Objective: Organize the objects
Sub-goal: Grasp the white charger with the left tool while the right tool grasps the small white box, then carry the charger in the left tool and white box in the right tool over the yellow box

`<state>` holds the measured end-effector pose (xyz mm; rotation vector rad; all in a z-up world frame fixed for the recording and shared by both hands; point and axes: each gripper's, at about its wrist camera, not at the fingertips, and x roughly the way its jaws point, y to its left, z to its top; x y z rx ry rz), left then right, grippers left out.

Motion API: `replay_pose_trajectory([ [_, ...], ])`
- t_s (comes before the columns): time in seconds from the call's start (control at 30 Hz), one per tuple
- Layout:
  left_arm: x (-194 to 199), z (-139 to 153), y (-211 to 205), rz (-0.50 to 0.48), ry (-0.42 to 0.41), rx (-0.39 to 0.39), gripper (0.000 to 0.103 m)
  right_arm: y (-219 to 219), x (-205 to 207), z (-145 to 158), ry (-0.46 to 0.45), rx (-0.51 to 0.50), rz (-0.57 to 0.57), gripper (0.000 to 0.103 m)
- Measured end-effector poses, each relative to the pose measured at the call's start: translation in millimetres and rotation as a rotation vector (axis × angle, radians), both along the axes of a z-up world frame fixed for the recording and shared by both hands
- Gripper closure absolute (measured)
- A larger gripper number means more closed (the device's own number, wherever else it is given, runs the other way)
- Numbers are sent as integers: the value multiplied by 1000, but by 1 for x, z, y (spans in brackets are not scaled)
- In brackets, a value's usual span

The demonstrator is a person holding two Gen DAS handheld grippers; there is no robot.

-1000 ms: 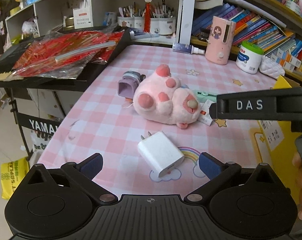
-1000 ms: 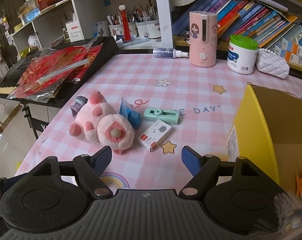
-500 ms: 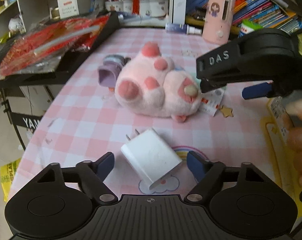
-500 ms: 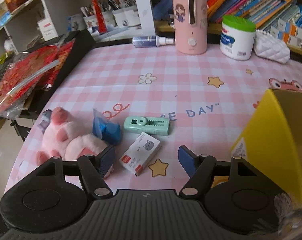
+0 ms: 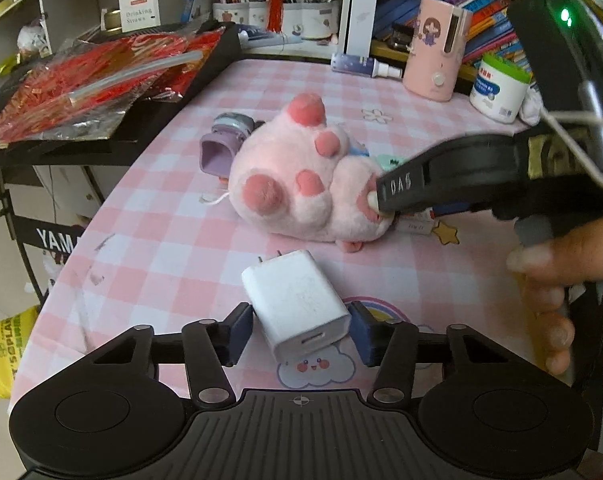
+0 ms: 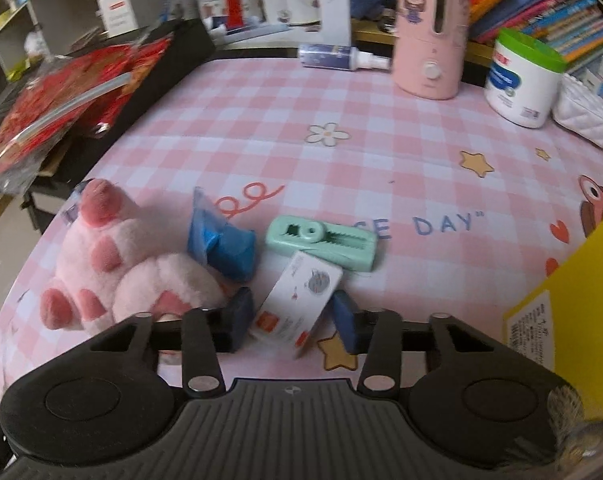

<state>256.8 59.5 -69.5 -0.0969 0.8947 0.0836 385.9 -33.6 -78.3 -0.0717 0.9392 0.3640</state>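
Observation:
A white charger (image 5: 297,304) lies on the pink checked tablecloth (image 5: 161,248). My left gripper (image 5: 299,330) straddles it; its jaws are closing and both blue pads touch the charger's sides. A small white box with red print (image 6: 297,304) sits between the pads of my right gripper (image 6: 293,316), whose jaws are closing and pressing on it. A pink plush toy (image 6: 113,268) lies just left of that box, also seen from the left wrist (image 5: 293,188). A mint green correction tape (image 6: 321,242) and a blue packet (image 6: 221,244) lie just beyond.
A yellow box (image 6: 581,292) stands at the right edge. A purple item (image 5: 217,152) lies behind the plush. At the back are a pink humidifier (image 6: 429,28), a green-lidded tub (image 6: 521,76) and a spray bottle (image 6: 341,56). Red foil packets (image 5: 93,76) lie left. A hand (image 5: 549,292) holds the right gripper.
Both grippers went from wide open to closed in: the left around the charger, the right around the small box. The right gripper moved down and forward towards the box, beside the plush.

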Motion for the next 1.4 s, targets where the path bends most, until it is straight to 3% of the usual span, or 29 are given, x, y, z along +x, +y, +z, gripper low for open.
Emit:
replay_pose_trajectory([
  [0.1,-5,4,2,5,-16,-9,57,0,-3,2,5,-5,19,74],
  [0.27,-15,7,6,2,-29,-30,59,-7,-19,4,2,-29,6,75],
  [0.47,-15,-5,3,-24,28,18,58,-9,-44,-1,-26,-98,49,74],
  [0.57,-17,-4,4,-18,28,16,56,-8,-48,-2,-45,-111,66,74],
  [0.63,-18,-3,2,-21,25,23,40,-10,-49,-2,-43,-112,71,74],
  [0.7,-20,-1,1,-15,11,32,38,-11,-50,-1,-41,-111,75,75],
  [1.03,-22,3,4,5,-17,34,38,-25,-66,30,-121,-24,60,75],
  [1.4,-7,-5,2,-6,1,30,49,-35,-81,33,-90,2,85,75],
])
